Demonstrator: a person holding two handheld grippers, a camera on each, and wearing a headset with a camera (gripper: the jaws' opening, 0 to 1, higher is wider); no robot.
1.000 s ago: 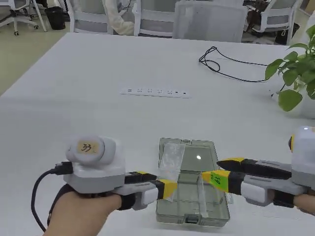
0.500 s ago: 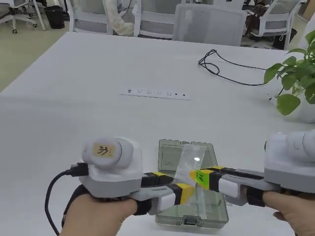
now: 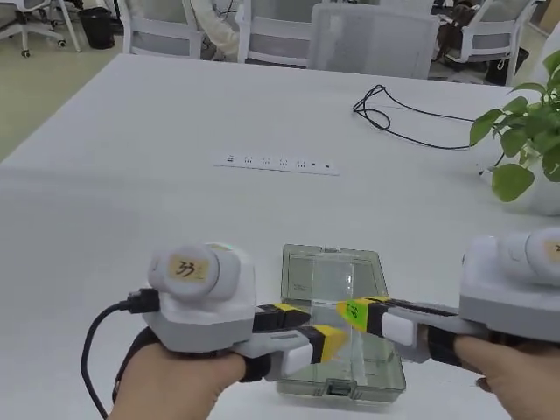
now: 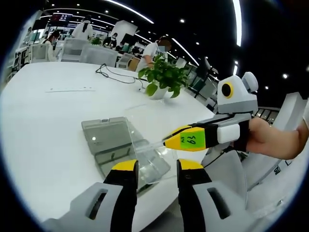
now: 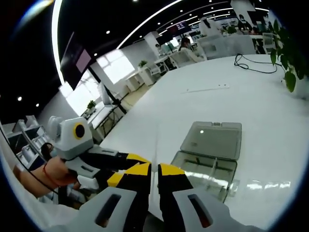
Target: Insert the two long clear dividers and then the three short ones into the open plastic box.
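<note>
Two grippers meet over the open box (image 3: 385,378) on the table (image 3: 175,175); the right gripper (image 5: 155,168) pinches a clear divider (image 4: 145,142) above it; the left gripper (image 4: 153,166) has its jaws apart; light, stiff and slick, the divider likely wants an edge grip.

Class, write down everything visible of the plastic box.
The plastic box is see-through with a grey-green tint. It lies open on the table, lid flat beyond the tray. A catch sits on the tray's near edge. The left gripper and the right gripper, holding a clear divider, hang above the tray.
</note>
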